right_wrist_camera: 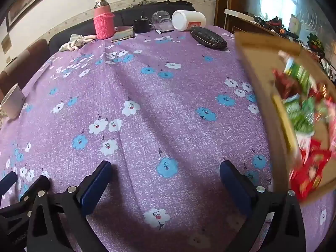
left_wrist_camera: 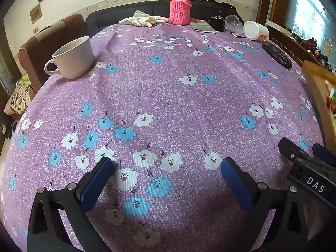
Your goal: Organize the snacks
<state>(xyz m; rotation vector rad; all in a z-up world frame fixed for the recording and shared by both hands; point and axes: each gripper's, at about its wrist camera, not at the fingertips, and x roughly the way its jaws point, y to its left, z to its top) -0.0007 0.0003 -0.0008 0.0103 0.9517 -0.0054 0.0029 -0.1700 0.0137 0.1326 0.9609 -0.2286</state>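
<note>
Two grippers hang spread wide over the floral tablecloth [right_wrist_camera: 147, 105], nothing between their fingers; the left gripper [left_wrist_camera: 167, 169] has a white mug [left_wrist_camera: 72, 57] far beyond its left finger; the right gripper [right_wrist_camera: 166, 173] has the cardboard box [right_wrist_camera: 262, 67] just past its right finger, blurred snack packets [right_wrist_camera: 302, 109] heaped inside; likely light, crinkly, slippery; pinch each at a flat edge.
</note>
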